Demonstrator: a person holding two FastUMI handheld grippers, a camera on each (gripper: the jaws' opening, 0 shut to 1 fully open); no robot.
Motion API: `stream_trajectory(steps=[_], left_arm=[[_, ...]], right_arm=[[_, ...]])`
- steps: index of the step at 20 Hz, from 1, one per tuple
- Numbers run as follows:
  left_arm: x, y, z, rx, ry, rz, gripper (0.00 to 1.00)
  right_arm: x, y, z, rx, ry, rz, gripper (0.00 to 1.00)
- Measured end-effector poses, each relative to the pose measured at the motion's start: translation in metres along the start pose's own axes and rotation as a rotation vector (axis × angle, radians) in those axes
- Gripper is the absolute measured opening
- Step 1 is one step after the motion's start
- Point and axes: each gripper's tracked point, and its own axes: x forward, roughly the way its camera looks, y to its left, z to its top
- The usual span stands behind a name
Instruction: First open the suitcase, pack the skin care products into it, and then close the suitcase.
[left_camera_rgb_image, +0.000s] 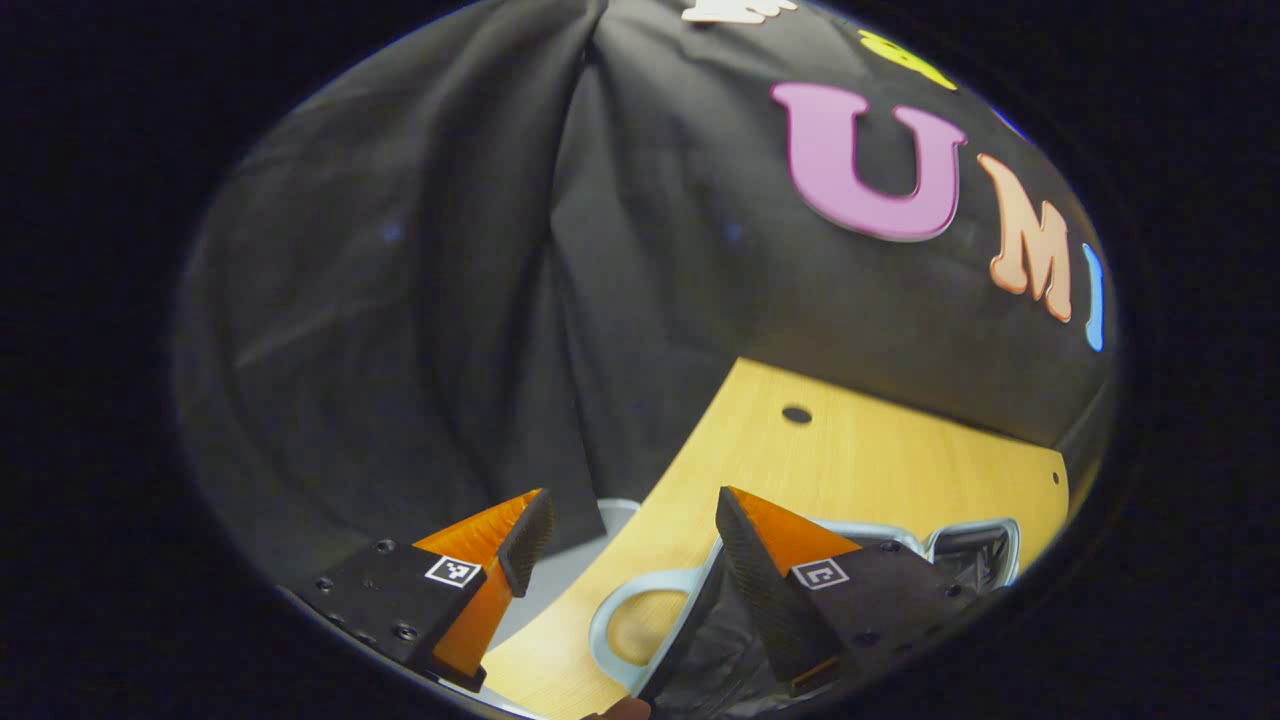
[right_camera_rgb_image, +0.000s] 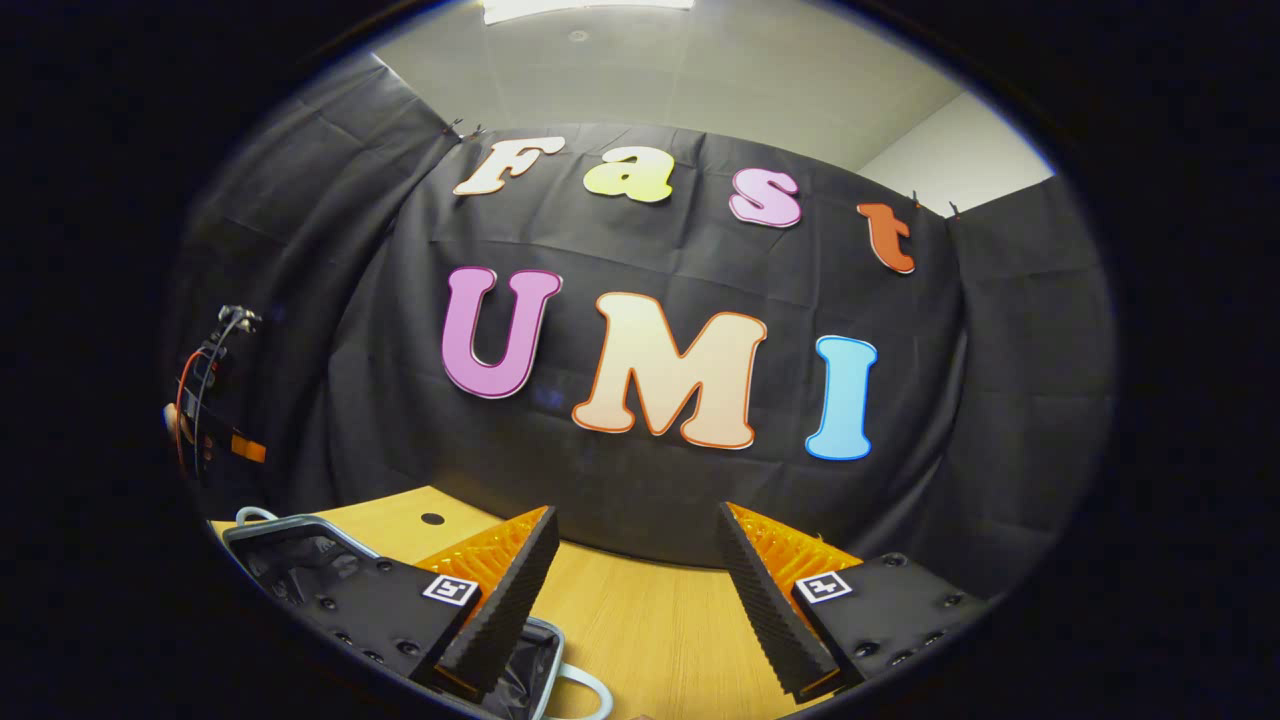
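Pale wood makes up the surface (left_camera_rgb_image: 860, 450), backed by black cloth. Nearest in the left gripper view, the left hand-held gripper (left_camera_rgb_image: 632, 535) stands spread with nothing between its fingers; just beyond and below its tips lies the suitcase (left_camera_rgb_image: 975, 545), lid apparently open, showing a dark crinkled lining inside a pale blue rim with a looped handle (left_camera_rgb_image: 625, 625). It looks small, light and stiff-shelled; the rim or handle seems the sound place to grip. In the right gripper view the right hand-held gripper (right_camera_rgb_image: 636, 590) is likewise spread and empty, the case low to its left.
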Motion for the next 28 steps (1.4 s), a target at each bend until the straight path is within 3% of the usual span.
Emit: stream_trajectory(steps=[3, 5, 9, 12, 15, 22, 28], left_arm=[[-0.048, -0.034, 0.049, 0.034, -0.165, 0.023, 0.96], [-0.081, -0.067, 0.071, 0.042, -0.246, -0.002, 0.95], [-0.140, -0.137, 0.079, 0.074, -0.332, -0.093, 0.95], [-0.168, -0.191, 0.080, 0.079, -0.374, -0.110, 0.94], [-0.199, -0.246, 0.058, 0.097, -0.363, -0.177, 0.93], [-0.274, -0.392, -0.016, 0.195, -0.284, -0.423, 0.94], [-0.306, -0.472, -0.104, 0.235, -0.143, -0.572, 0.93]], right_arm=[[-0.006, -0.029, 0.005, 0.021, -0.030, -0.007, 0.99], [-0.010, -0.051, 0.005, 0.030, -0.039, -0.006, 0.99], [-0.019, -0.105, -0.005, 0.044, -0.028, -0.013, 0.99], [-0.030, -0.143, -0.009, 0.050, -0.042, -0.042, 0.99], [-0.044, -0.172, -0.024, 0.060, -0.047, -0.058, 0.99], [-0.076, -0.214, -0.072, 0.079, 0.018, -0.052, 0.99], [-0.091, -0.242, -0.085, 0.096, 0.044, -0.029, 0.99]])
